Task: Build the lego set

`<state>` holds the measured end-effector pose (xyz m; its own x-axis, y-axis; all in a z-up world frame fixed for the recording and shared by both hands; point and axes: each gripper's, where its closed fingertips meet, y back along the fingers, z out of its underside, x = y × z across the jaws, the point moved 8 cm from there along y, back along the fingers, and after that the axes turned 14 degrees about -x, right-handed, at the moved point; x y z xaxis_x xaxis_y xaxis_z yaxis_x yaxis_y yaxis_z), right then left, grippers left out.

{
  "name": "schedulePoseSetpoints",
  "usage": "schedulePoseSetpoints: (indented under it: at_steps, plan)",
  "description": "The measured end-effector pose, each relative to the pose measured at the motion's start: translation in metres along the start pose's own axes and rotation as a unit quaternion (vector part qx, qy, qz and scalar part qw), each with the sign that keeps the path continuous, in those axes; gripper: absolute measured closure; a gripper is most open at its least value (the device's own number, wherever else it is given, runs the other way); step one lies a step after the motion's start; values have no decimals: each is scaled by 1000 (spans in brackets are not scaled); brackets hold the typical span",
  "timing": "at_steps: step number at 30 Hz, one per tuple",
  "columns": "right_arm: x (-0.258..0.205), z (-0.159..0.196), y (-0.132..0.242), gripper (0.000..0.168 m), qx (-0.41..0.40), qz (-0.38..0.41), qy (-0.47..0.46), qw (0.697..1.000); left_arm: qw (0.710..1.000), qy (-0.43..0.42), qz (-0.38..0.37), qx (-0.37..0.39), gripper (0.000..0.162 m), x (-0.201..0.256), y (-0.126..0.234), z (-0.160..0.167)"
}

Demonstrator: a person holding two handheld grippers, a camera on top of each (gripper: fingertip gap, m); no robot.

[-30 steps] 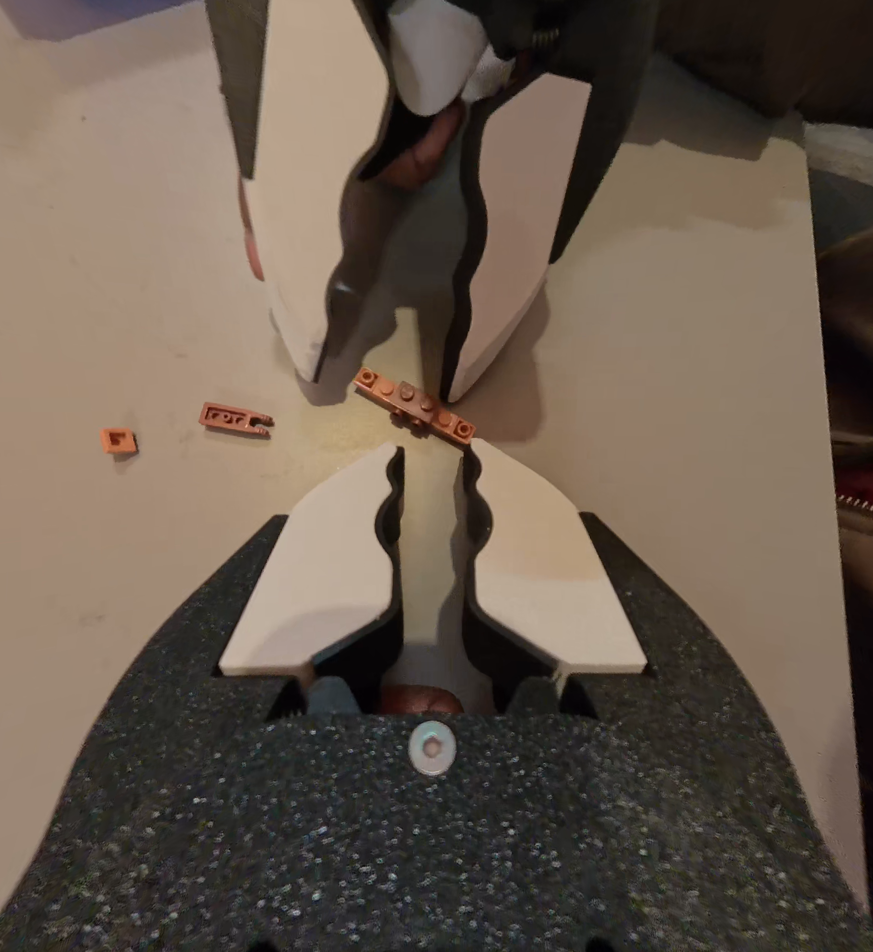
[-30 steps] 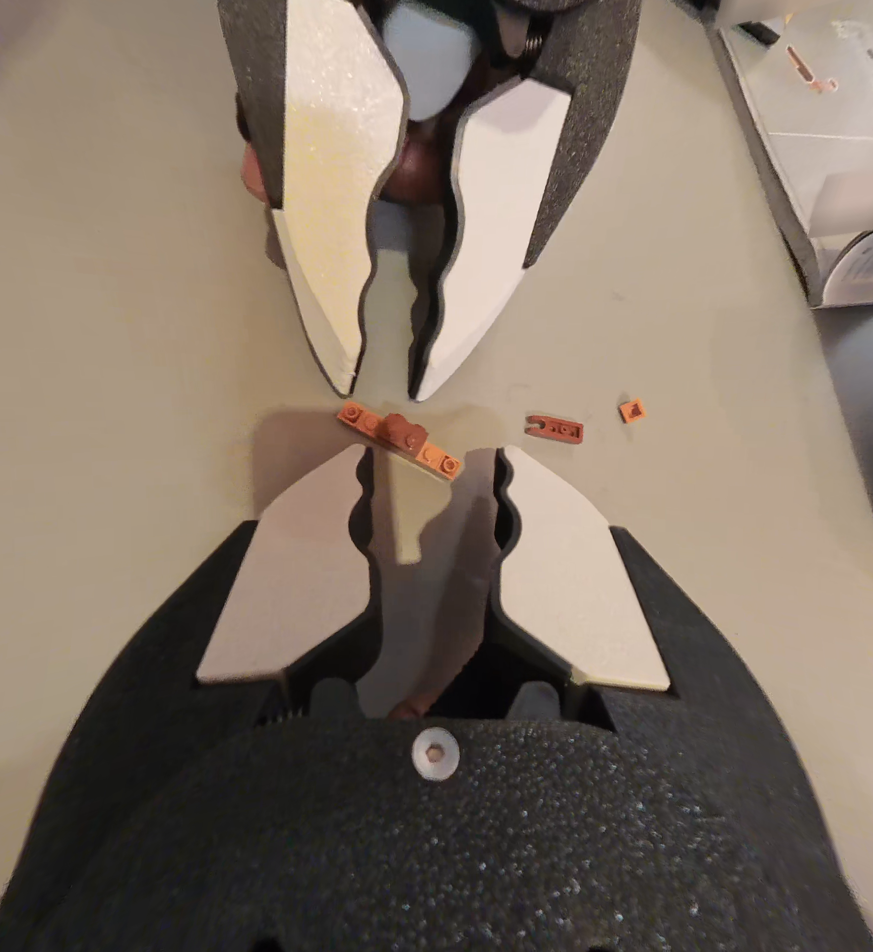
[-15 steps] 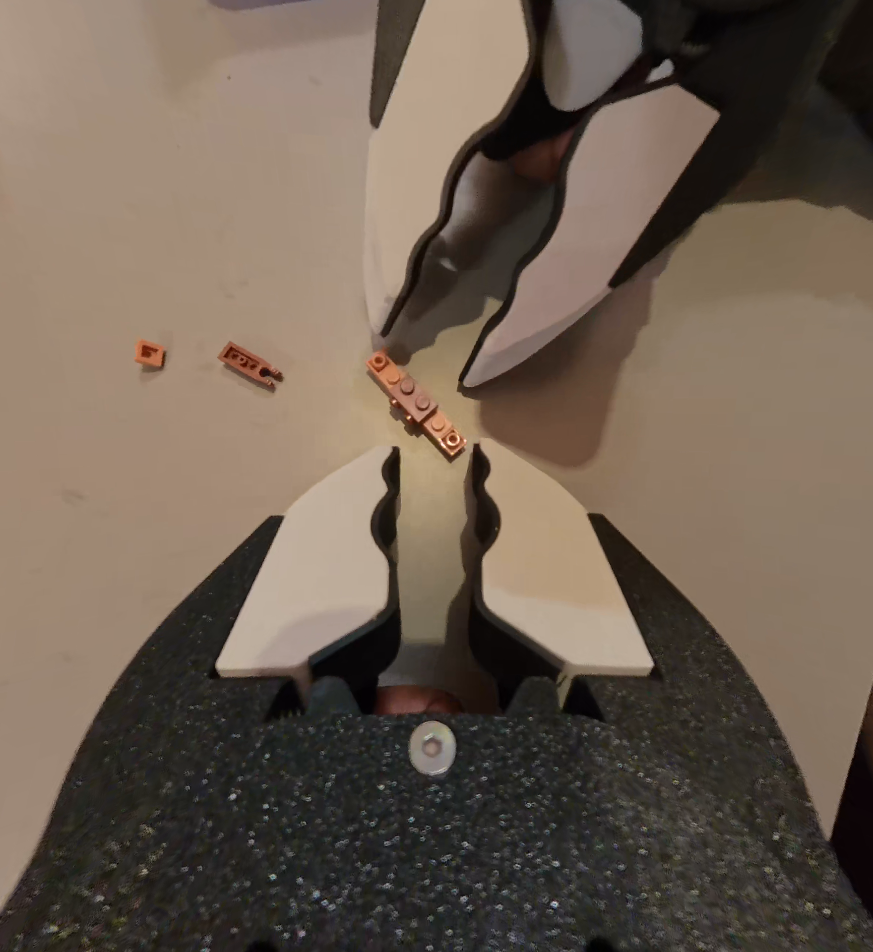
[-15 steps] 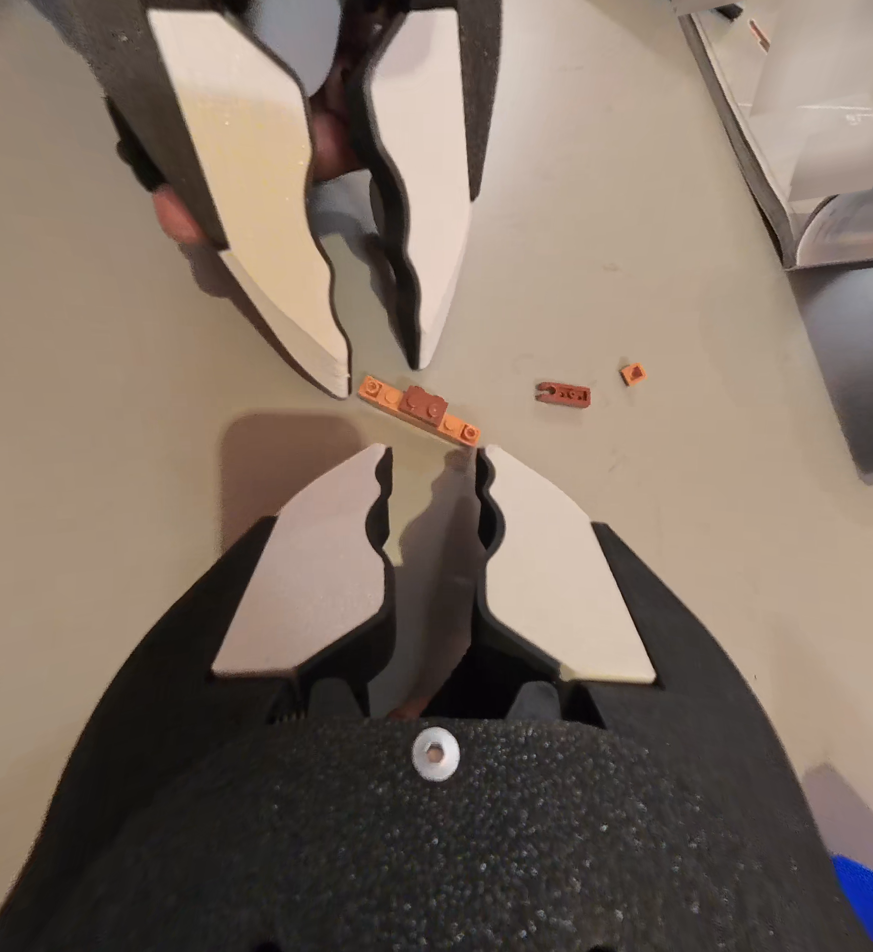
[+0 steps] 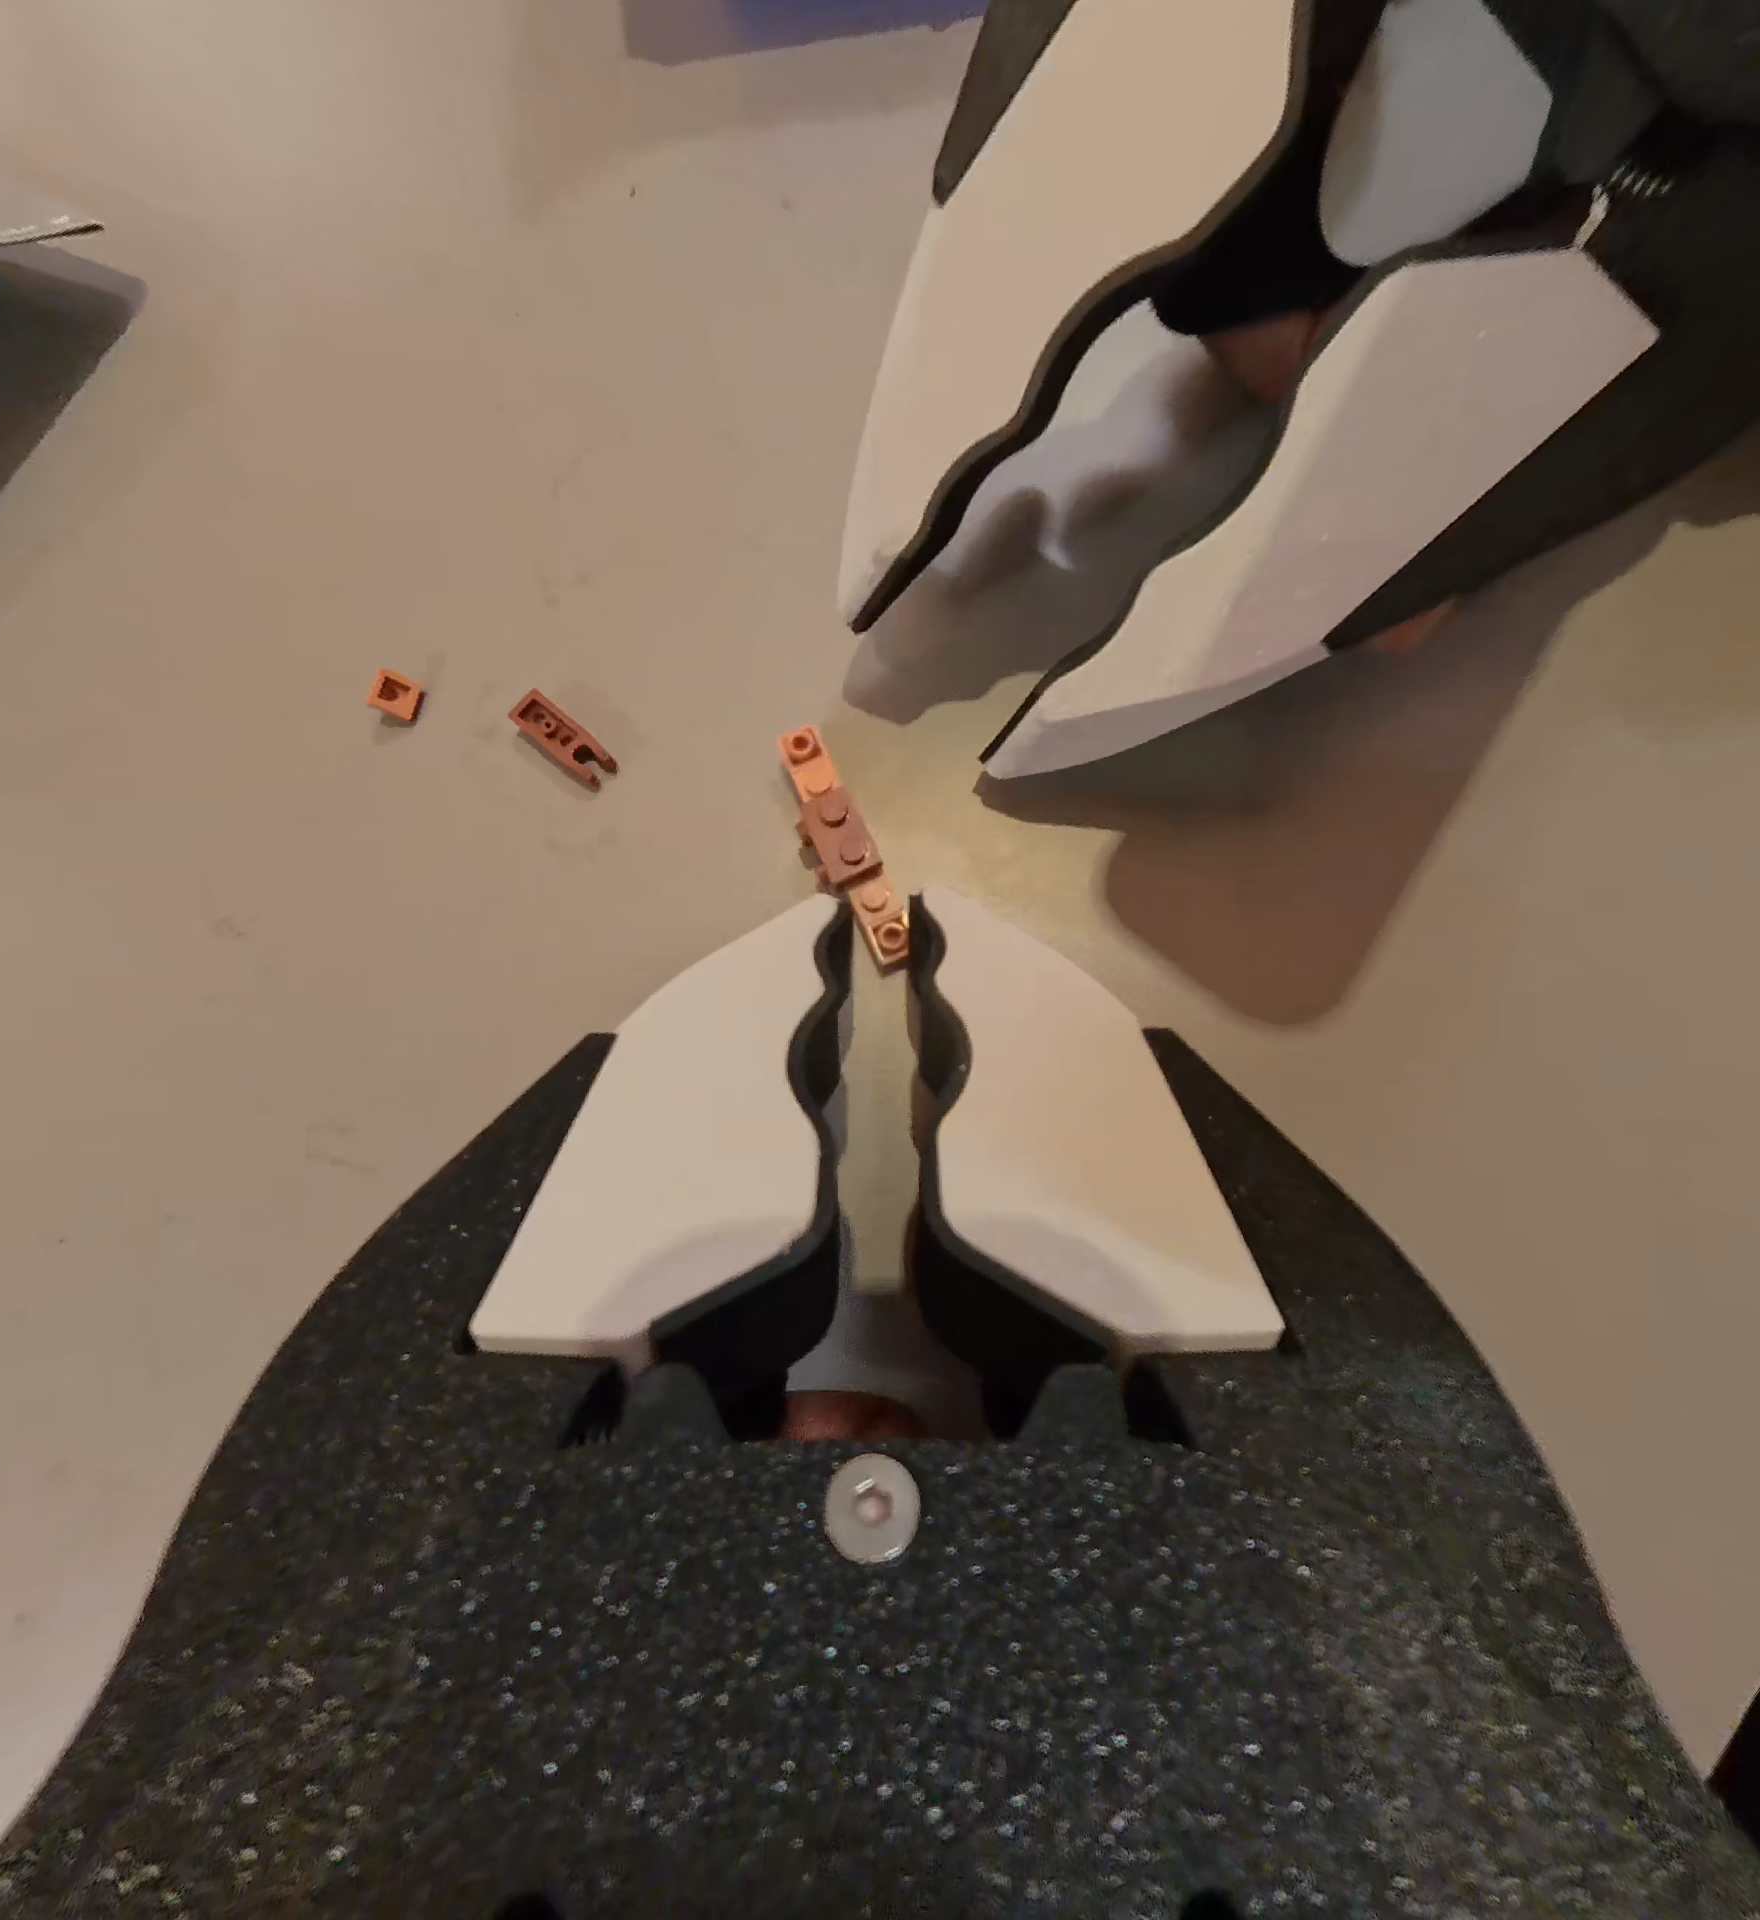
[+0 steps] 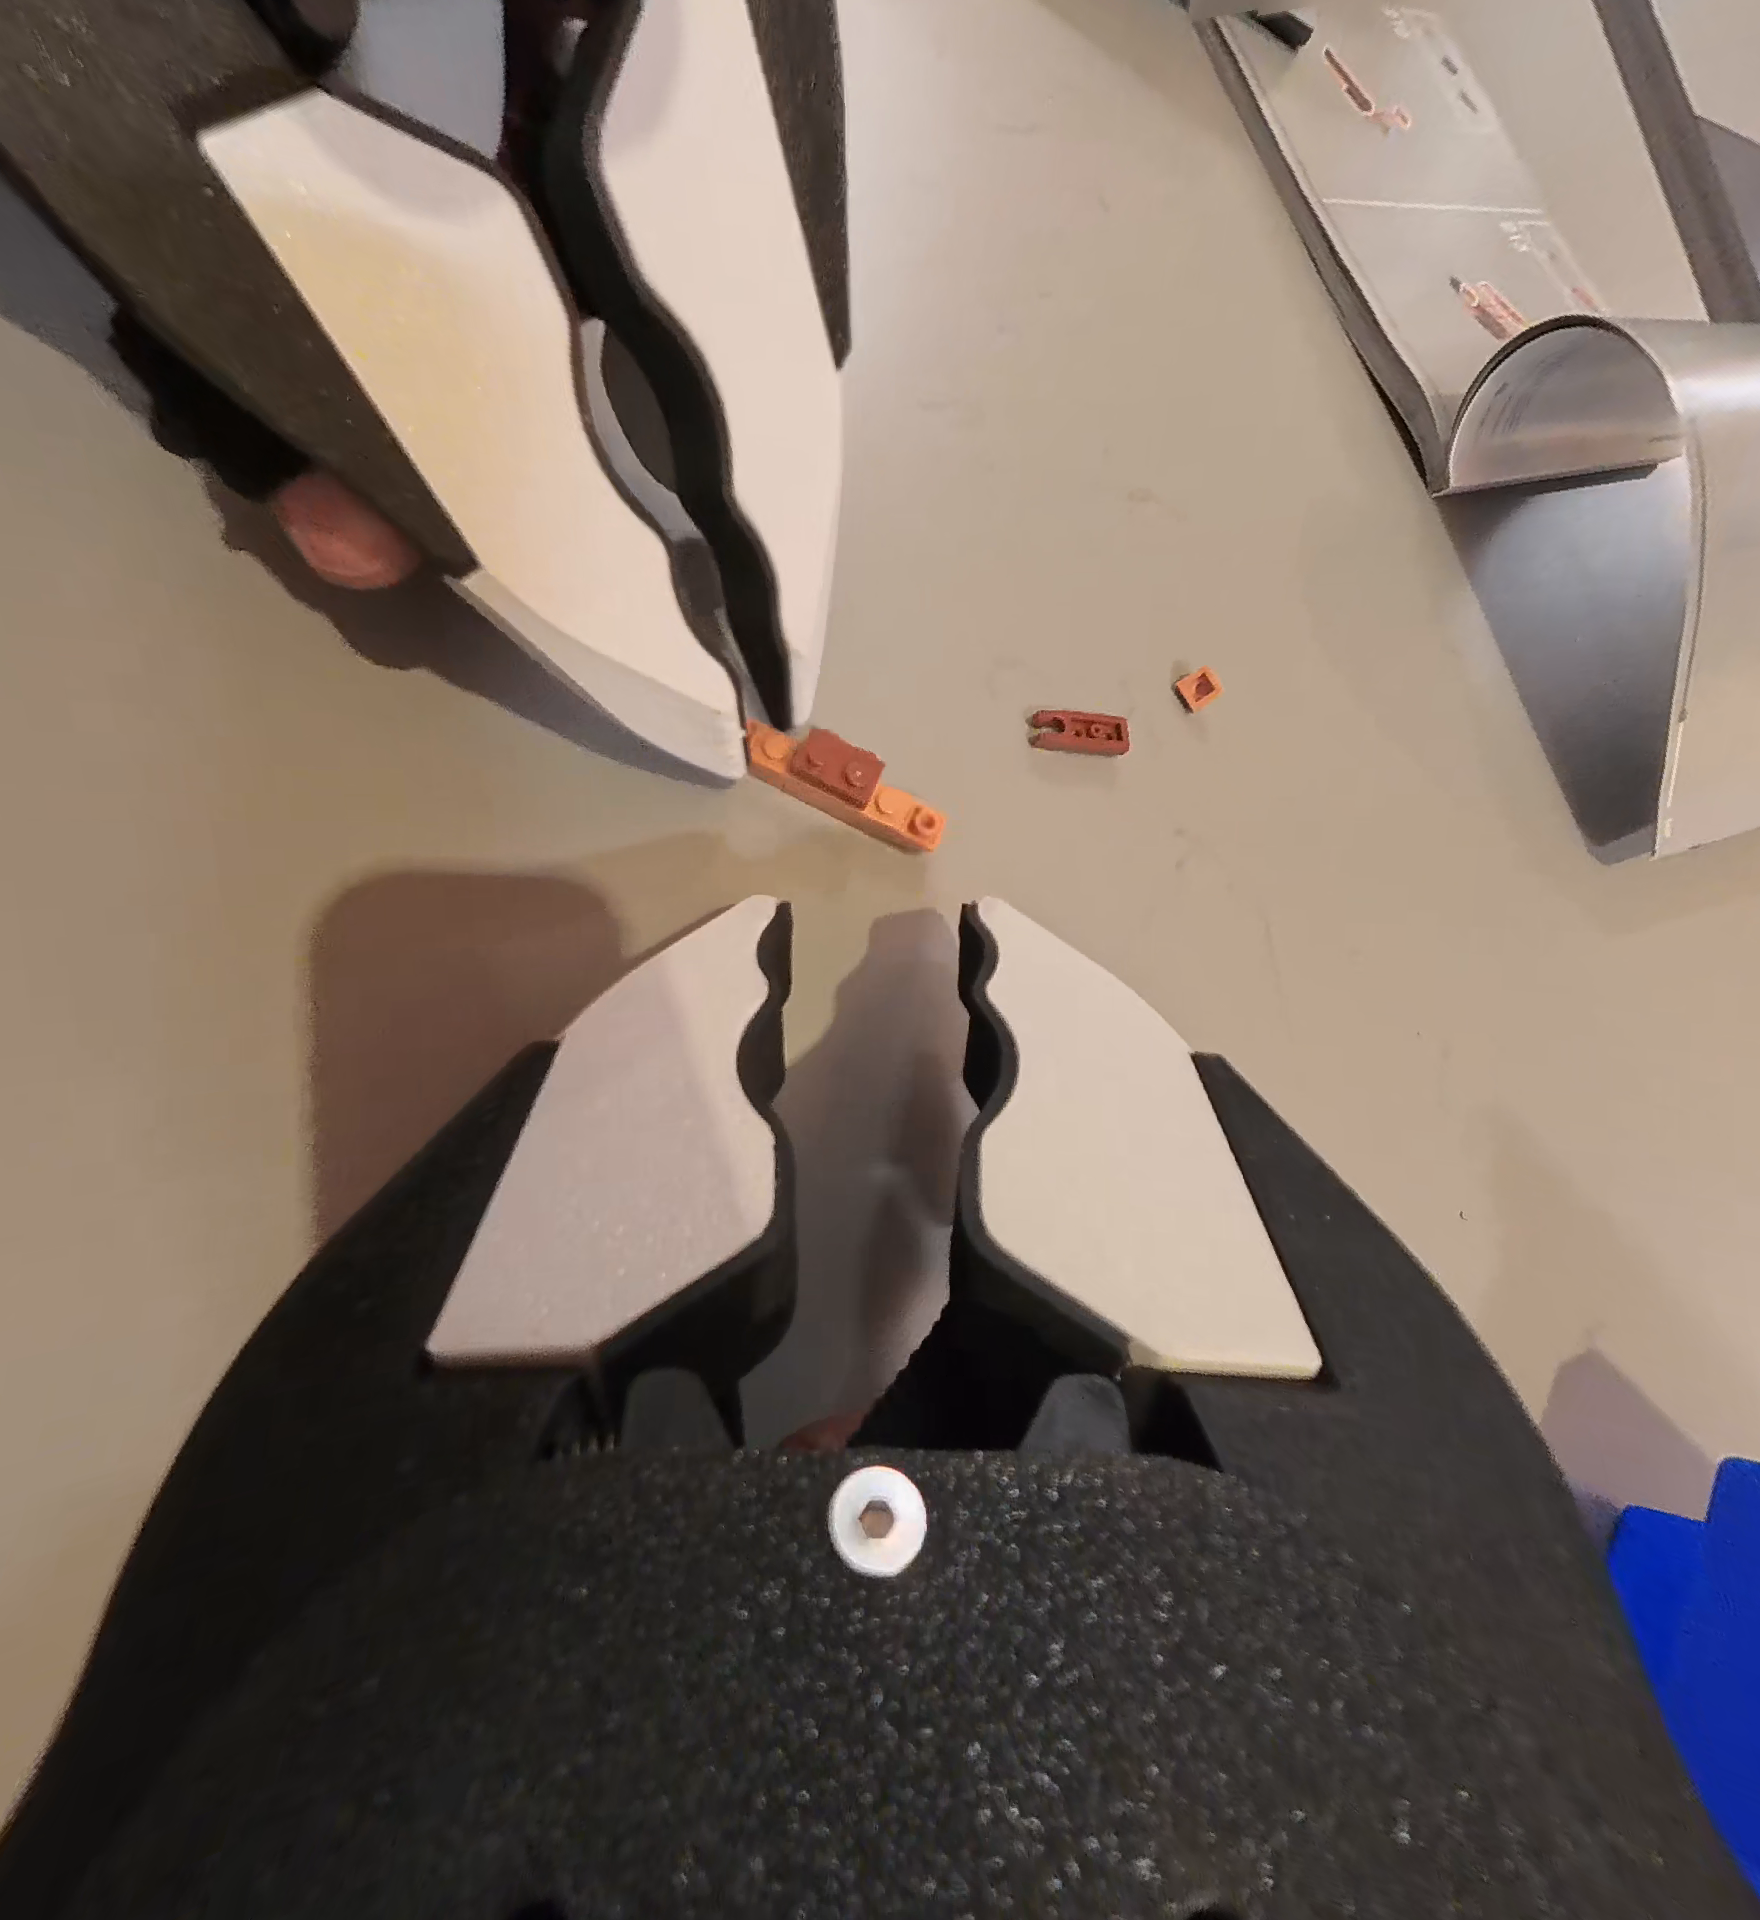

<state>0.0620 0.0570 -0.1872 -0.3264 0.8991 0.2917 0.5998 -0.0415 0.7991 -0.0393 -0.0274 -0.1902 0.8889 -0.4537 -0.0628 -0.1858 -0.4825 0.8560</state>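
Observation:
An orange strip plate with a dark brown plate stuck on its middle (image 5: pixel 840 831) sits low at the beige table (image 5: pixel 284 1039). My left gripper (image 5: pixel 878 902) is shut on the strip's near end. In the right wrist view the left gripper (image 6: pixel 767 727) pinches the strip (image 6: pixel 845 784) at its left end. My right gripper (image 6: pixel 871 909) is open and empty, a short way in front of the strip. In the left wrist view the right gripper (image 5: pixel 923 696) hovers to the strip's upper right, apart from it.
A dark brown clip plate (image 5: pixel 559 738) (image 6: pixel 1078 729) and a small orange square piece (image 5: pixel 395 694) (image 6: pixel 1200 688) lie loose beside the strip. An open instruction booklet (image 6: pixel 1478 260) lies at the far right. A blue object (image 6: pixel 1738 1662) is at the lower right. Tip to tip, the grippers are about 4 centimeters apart.
My left gripper has moved forward and closed on the strip's end; the strip has turned towards it. My right gripper has drawn back from the strip.

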Motion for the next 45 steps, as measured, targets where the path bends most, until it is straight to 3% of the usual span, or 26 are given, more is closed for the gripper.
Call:
schedulePoseSetpoints:
  at_steps: [9,17,28,34,38,45]
  plan:
    - [-1,1,1,137,1,11,6,1000,999,-35,-7,-14,154,-6,-3,-3]
    - [-2,-2,1,131,24,84,71,994,995,-85,49,-27,154,-17,-3,-9]
    - [-13,-22,-7,118,9,259,246,934,977,-141,144,-64,154,-32,15,-30]
    - [-21,-29,-8,128,-1,299,305,904,967,-165,173,-86,154,-34,23,-39]
    - [-21,-29,-11,152,-17,324,317,891,962,-168,191,-93,154,-36,24,-43]
    - [-17,-29,-6,155,-18,310,286,907,962,-148,216,-77,154,-41,23,-46]
